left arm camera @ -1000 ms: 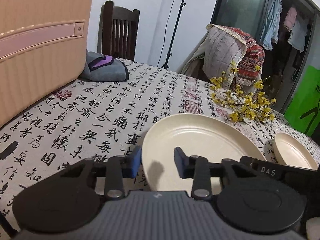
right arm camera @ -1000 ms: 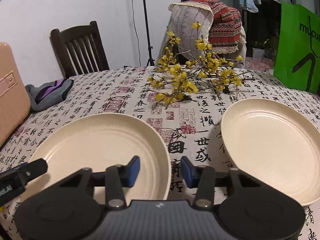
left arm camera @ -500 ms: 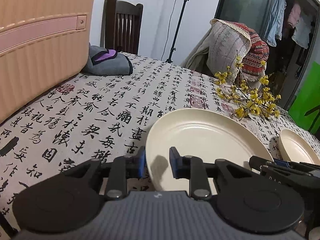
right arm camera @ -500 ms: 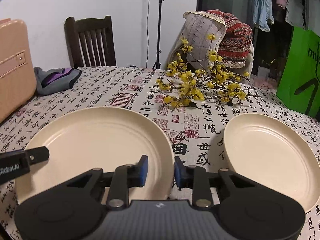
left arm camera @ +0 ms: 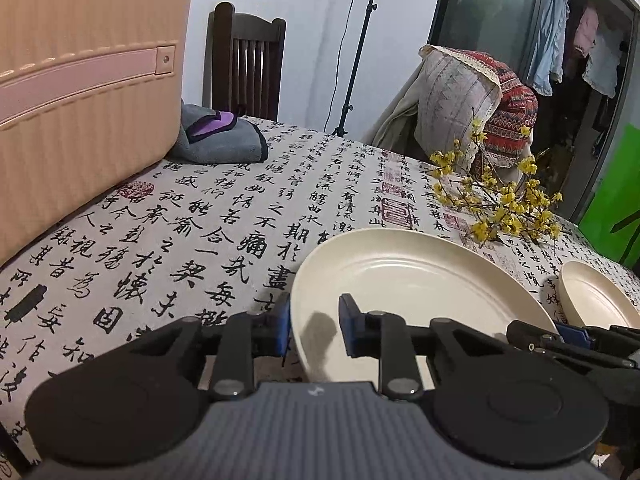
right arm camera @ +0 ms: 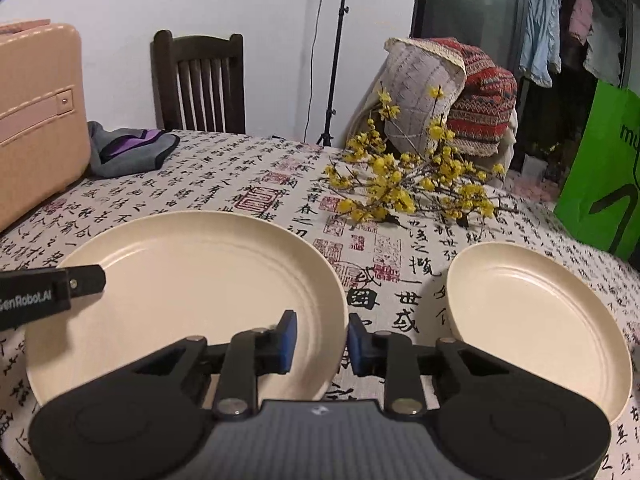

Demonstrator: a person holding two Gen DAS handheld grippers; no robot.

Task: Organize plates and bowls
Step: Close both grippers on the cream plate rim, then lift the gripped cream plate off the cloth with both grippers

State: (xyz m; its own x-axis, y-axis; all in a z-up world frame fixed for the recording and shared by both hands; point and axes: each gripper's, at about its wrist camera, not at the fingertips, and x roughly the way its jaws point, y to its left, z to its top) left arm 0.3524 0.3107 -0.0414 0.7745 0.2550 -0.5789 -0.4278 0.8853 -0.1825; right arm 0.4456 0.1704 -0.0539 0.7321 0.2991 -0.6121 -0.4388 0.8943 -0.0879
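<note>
- The left tool (left arm camera: 312, 330) and the right tool (right arm camera: 322, 340) have each just been closing on opposite rims of the large plate (right arm camera: 192, 292), which lies on the surface (left arm camera: 224, 216).
- Both pinch thin rim (shallow bites); uneven lifting could tip the plate loose.
- The smaller plate (right arm camera: 536, 328) lies near; swinging wide could knock it.

Two cream plates, a large plate (right arm camera: 188, 280) and a smaller plate (right arm camera: 536, 320), are seen with a smooth, faintly glossy finish, possibly plastic. The tablecloth (left arm camera: 224, 216) is shown as matt printed cloth. A ribbed hard-shell suitcase (left arm camera: 80, 80) and a dark wooden chair (right arm camera: 200, 80) are pictured behind.
</note>
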